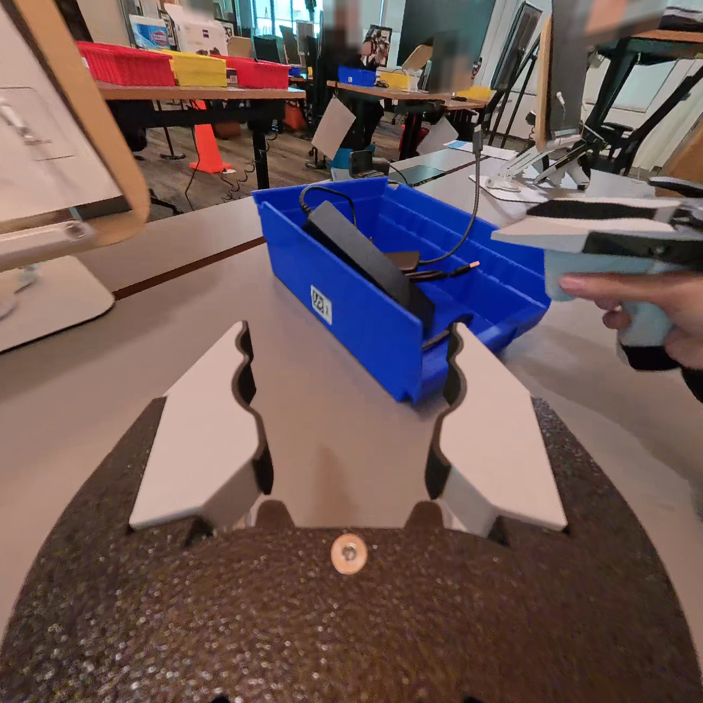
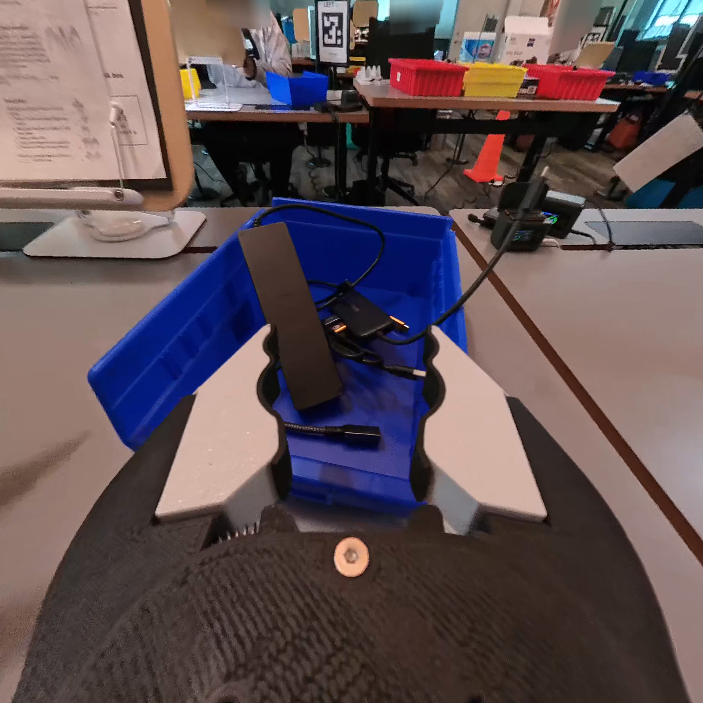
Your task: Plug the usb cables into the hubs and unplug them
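Right gripper (image 2: 350, 380): fingers wide apart, holding nothing, hanging over the blue bin (image 2: 171, 342).
Left gripper (image 1: 350, 380): fingers wide apart, empty, above the table (image 1: 171, 380).
Long black hub (image 2: 293, 315): leaning inside the bin.
Small hub (image 2: 361, 315): flat on the bin floor with loose cables (image 2: 334, 431).

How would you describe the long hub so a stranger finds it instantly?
Find the blue bin on the grey table. The long hub is the flat black bar leaning against its left wall. The small hub beside it is shorter and lies flat among the cables.
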`<control>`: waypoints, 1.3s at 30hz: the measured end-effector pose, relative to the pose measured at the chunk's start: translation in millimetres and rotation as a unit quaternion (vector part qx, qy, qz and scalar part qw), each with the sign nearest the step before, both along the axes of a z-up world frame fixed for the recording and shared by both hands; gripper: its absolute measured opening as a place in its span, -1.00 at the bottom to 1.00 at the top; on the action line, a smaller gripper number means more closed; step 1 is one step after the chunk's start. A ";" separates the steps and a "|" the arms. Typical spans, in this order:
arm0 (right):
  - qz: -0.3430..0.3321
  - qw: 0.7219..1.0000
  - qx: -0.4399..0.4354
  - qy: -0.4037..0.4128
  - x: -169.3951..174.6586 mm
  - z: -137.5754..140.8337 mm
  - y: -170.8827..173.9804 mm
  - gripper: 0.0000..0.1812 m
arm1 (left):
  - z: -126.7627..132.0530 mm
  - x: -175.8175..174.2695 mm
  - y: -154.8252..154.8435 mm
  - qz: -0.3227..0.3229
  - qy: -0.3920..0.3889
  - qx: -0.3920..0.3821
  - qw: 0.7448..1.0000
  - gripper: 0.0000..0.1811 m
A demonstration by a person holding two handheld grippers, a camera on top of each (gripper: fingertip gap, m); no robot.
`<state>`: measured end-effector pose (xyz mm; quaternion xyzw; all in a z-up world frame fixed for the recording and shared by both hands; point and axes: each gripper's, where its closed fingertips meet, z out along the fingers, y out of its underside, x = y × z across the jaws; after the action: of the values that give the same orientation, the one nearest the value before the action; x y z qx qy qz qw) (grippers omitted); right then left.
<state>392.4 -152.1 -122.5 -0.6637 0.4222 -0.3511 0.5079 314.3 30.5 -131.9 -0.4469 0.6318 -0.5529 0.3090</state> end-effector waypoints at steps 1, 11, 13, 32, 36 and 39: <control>-0.003 1.000 0.002 -0.003 0.8 0.4 -2.4 -0.13 | -0.9 10.8 -9.7 0.000 0.003 -0.005 1.000 0.11; 0.014 0.998 0.055 -0.001 -6.6 9.3 -11.1 -0.06 | -10.2 39.0 -8.2 0.034 -0.011 -0.039 0.999 0.01; 0.019 0.998 0.058 0.002 -7.8 7.7 -9.5 -0.05 | -10.1 40.1 4.4 0.049 -0.006 -0.036 0.998 0.02; 0.042 0.998 0.036 -0.001 -14.4 3.0 28.0 0.12 | -24.2 36.4 7.8 0.050 0.009 -0.030 0.998 0.05; 0.056 0.998 0.040 -0.002 -17.7 7.8 41.2 0.16 | -15.0 34.4 13.0 0.042 0.003 -0.044 0.998 0.10; 0.067 0.997 0.043 -0.010 -21.6 14.8 53.7 0.19 | 0.7 32.0 22.4 0.032 -0.009 -0.105 0.994 0.11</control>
<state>370.8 -98.4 -107.7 -0.6648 0.3859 -0.3044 0.5625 346.3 52.8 -131.1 -0.4917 0.5524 -0.6104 0.2837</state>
